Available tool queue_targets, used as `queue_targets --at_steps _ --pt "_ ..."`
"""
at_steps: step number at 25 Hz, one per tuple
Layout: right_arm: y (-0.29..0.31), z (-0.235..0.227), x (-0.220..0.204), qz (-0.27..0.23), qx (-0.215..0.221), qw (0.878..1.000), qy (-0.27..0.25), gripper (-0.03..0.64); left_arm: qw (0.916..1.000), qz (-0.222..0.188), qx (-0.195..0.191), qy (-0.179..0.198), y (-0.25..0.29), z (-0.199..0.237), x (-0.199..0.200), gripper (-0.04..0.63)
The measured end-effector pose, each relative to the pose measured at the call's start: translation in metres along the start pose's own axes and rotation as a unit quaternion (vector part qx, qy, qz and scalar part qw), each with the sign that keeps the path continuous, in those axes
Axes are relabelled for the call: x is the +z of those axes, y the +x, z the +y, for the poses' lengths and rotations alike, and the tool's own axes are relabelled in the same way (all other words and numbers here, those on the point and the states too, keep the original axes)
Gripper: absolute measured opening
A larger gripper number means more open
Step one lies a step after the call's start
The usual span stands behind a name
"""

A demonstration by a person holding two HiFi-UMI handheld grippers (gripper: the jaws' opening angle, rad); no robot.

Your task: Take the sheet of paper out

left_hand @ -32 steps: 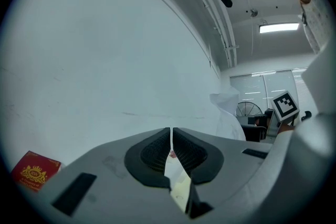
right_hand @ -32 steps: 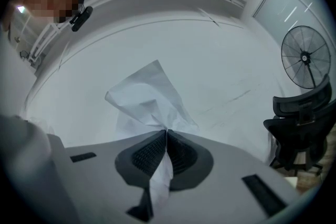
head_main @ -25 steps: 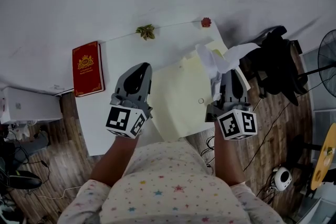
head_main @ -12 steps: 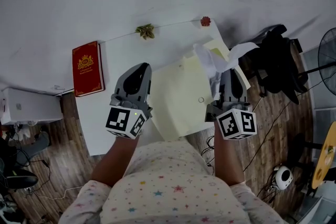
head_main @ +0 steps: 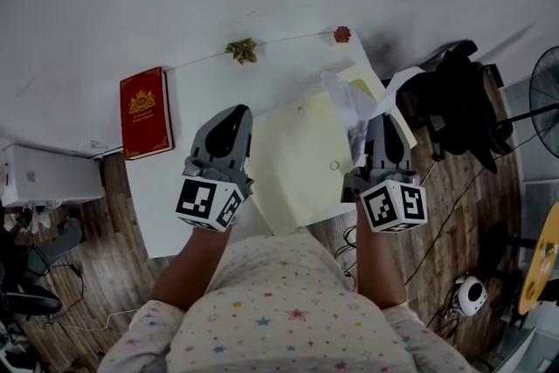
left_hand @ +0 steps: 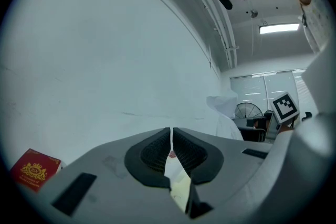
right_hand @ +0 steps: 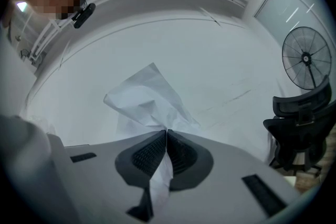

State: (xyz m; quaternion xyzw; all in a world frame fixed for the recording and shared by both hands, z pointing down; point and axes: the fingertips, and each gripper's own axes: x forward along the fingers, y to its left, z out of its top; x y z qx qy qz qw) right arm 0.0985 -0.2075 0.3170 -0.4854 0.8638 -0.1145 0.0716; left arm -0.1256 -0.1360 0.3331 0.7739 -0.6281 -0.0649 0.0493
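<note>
On white table (head_main: 199,92): pale yellow envelope (head_main: 301,157), lying flat; red book (head_main: 145,113) to its left, well apart.

Sheet of paper (head_main: 358,105): white, crumpled, lifted clear above the envelope's right edge. Its lower corner is pinched in the right gripper (head_main: 376,125), jaws pressed together on it, and the rest fans out upward past the pads (right_hand: 149,152).

Left gripper (head_main: 231,111): at the envelope's left edge, jaws closed, a thin pale yellow strip of envelope between them.
</note>
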Motion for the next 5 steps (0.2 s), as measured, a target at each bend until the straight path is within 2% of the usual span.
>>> queue_targets --at_steps 5 --pt "-0.0001 -0.0018 -0.0022 0.001 0.000 1.000 0.003 0.010 1.0000 0.002 0.000 -0.002 0.0008 -0.0009 -0.0026 0.025"
